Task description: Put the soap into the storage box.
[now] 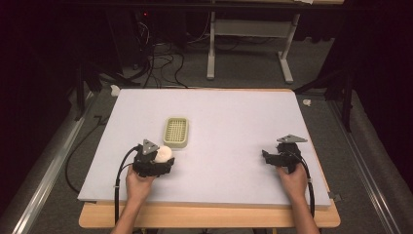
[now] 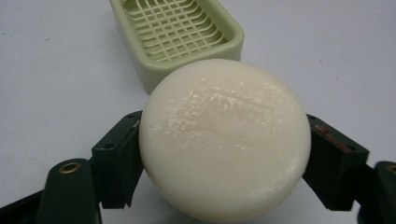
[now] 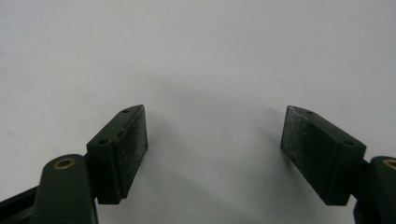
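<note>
Left gripper view shows your left gripper [image 2: 224, 154] clamped on a round white soap bar [image 2: 225, 138], both jaws pressing its sides, just short of the green soap dish [image 2: 140, 56] on the white table [image 2: 51, 93]. Your right gripper [image 3: 215, 149] rests wide open, holding nothing.

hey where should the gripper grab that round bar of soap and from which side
Grip the soap bar across its widest middle, one jaw on each curved edge, coming in level from the near side, as the left gripper does now. The flat round faces are too broad to span; the rounded edge gives opposing contact. That approach also faces the green soap dish just beyond.
</note>
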